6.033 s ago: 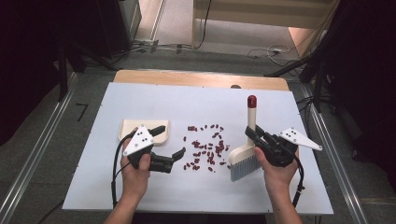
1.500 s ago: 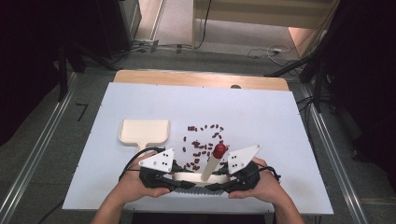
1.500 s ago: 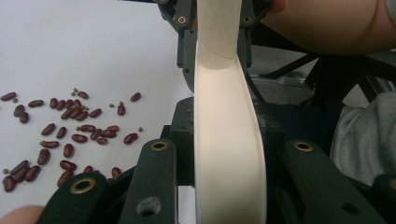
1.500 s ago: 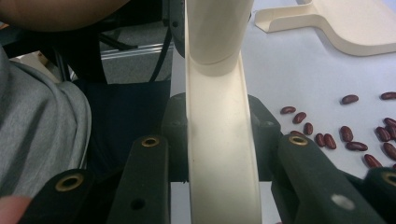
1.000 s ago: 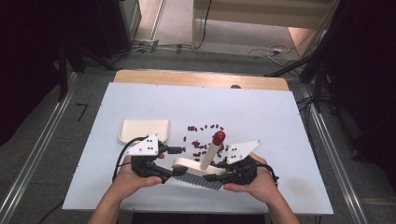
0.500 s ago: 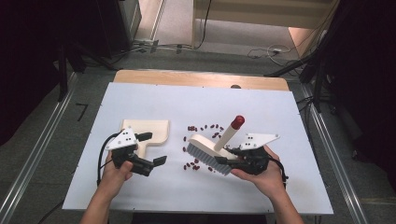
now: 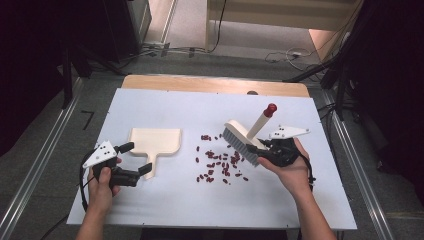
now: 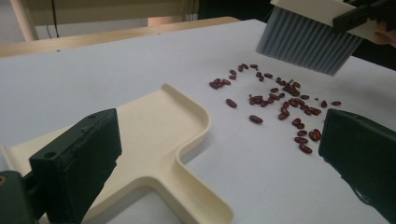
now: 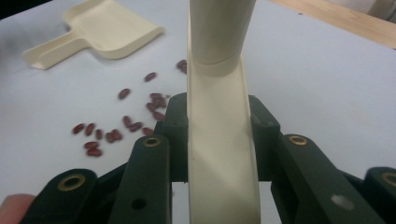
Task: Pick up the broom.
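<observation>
- The right gripper [image 7: 264,150] was clamped on the cream back of a hand brush [image 7: 243,141], its jaws pressing either side of the brush body, as the right gripper view showed [image 9: 219,154].
- The brush was held tilted above the table, grey bristles [image 8: 306,46] pointing down toward the beans, and its handle with a red tip [image 7: 270,108] angling up and away from the person.
- Red kidney beans [image 7: 220,164] lay scattered loose on the white table [image 7: 300,200], just left of and below the brush head.
- The left gripper [image 7: 131,160] had its jaws wide apart, having just been opening, with nothing pressed between them.
- It sat low over the table at the left; the handle of the cream dustpan [image 7: 155,142] lay between the spread jaws without touching either.
- The dustpan lay flat on the table, its handle toward the person and the beans just off its right side.
- In the left gripper view, the dustpan [image 8: 159,135] lay close ahead, the beans [image 8: 280,102] beyond it and the brush bristles above them.
</observation>
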Tool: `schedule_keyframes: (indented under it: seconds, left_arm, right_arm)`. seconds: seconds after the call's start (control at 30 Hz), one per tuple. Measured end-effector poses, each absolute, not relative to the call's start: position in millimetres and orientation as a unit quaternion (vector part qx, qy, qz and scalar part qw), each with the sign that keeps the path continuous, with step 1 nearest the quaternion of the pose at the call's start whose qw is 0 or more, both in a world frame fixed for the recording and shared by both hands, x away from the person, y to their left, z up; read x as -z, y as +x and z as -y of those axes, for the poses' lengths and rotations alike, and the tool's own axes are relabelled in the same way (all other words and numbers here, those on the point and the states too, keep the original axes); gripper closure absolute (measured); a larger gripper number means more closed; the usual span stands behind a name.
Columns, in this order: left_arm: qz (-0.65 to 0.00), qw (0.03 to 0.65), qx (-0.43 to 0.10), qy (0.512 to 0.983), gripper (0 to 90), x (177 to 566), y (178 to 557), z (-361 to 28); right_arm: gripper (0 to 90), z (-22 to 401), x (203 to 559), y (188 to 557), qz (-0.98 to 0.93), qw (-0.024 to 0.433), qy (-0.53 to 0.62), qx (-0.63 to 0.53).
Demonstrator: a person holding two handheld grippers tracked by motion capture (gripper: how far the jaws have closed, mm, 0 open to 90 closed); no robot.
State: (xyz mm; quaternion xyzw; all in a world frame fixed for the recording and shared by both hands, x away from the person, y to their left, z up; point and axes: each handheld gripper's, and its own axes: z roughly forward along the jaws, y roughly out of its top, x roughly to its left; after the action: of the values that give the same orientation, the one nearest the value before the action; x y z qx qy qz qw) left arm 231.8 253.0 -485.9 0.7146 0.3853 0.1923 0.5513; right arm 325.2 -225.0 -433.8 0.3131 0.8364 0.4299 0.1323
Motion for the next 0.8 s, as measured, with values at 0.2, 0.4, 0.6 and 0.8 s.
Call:
schedule_keyframes:
  seconds: [0.2,0.4,0.6,0.8]
  left_arm:
    - [-0.393,0.54,-0.206,0.715,0.0,495,233,-259]
    - [-0.394,0.552,-0.208,0.705,1.8,504,232,-265]
    - [-0.398,0.562,-0.207,0.695,1.8,510,232,-266]
    - [-0.399,0.563,-0.211,0.693,1.8,513,230,-264]
  right_arm:
    - [65.6,228,436,345,-0.828,0.16,0.344,-0.414]
    - [65.6,227,441,359,-0.826,0.174,0.359,-0.399]
    - [65.5,228,444,371,-0.824,0.202,0.37,-0.378]
    - [65.5,227,450,379,-0.82,0.221,0.38,-0.366]
